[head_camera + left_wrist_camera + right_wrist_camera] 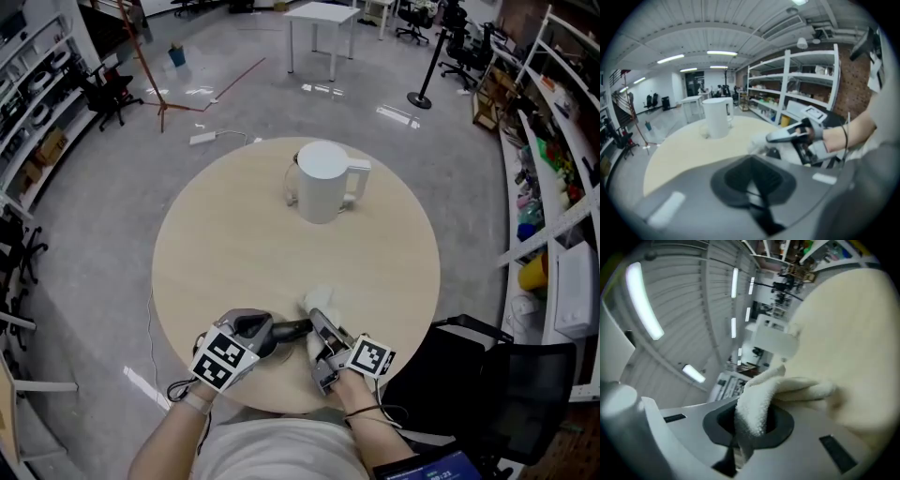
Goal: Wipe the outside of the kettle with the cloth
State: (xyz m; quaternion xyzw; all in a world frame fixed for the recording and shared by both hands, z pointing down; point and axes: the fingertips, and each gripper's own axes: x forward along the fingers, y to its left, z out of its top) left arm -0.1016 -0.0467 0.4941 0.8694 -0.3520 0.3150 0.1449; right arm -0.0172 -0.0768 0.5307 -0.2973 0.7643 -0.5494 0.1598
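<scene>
A white kettle (322, 181) with its lid on stands upright at the far middle of the round beige table (216, 262); it is also in the left gripper view, kettle (716, 117). A white cloth (319, 300) lies bunched at the near edge. My right gripper (317, 307) is shut on it, and the cloth (757, 401) fills the jaws in the right gripper view. My left gripper (302, 328) lies just left of it, pointing right, shut and empty. From the left gripper (753, 187) I see the right gripper (794, 134) and the cloth (759, 140). Both grippers are far from the kettle.
A black chair (487, 375) stands close at the table's near right. Shelving (553, 169) lines the right side and racks (37, 103) the left. A white table (322, 14), a black stanchion (422, 94) and a red tripod (155, 75) stand on the grey floor beyond.
</scene>
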